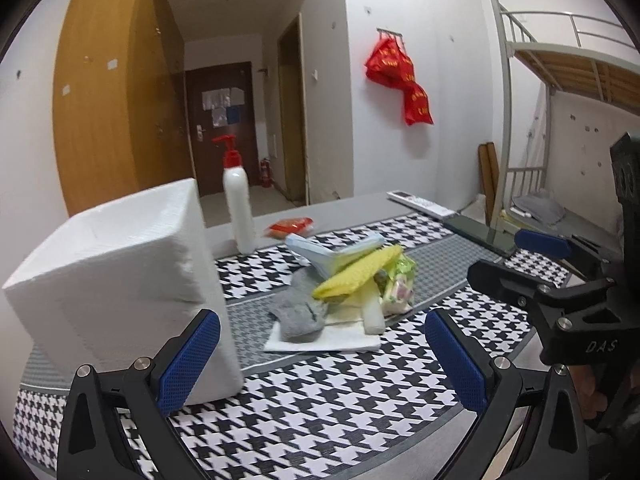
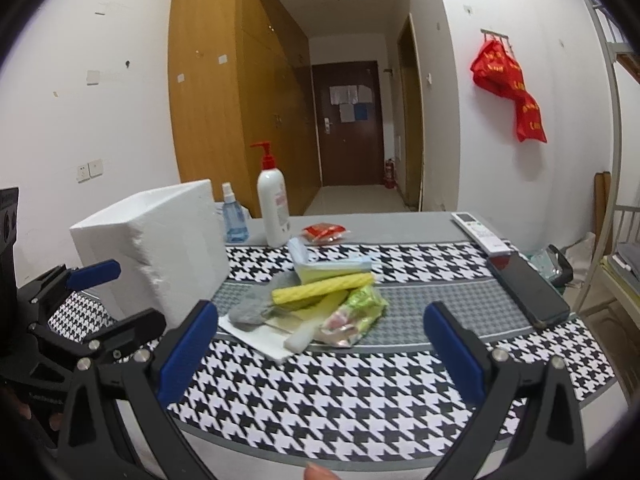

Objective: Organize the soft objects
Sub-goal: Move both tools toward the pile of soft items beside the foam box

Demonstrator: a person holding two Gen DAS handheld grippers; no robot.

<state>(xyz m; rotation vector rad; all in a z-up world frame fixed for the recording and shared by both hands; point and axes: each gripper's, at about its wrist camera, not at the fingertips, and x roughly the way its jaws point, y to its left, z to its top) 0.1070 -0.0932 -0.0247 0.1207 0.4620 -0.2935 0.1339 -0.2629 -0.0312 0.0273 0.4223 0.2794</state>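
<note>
Lying ahead of both wide-open, empty grippers, the soft pile's yellow sponge roll [image 2: 322,289] runs crosswise, slightly nearer the right gripper [image 2: 320,344] than the left gripper [image 1: 322,360].

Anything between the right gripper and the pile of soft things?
No. In the right wrist view only bare checked tablecloth lies between the open right gripper and the pile.

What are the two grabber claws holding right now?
Nothing. The left gripper and the right gripper are both open and empty, short of the pile of soft things on the table.
</note>
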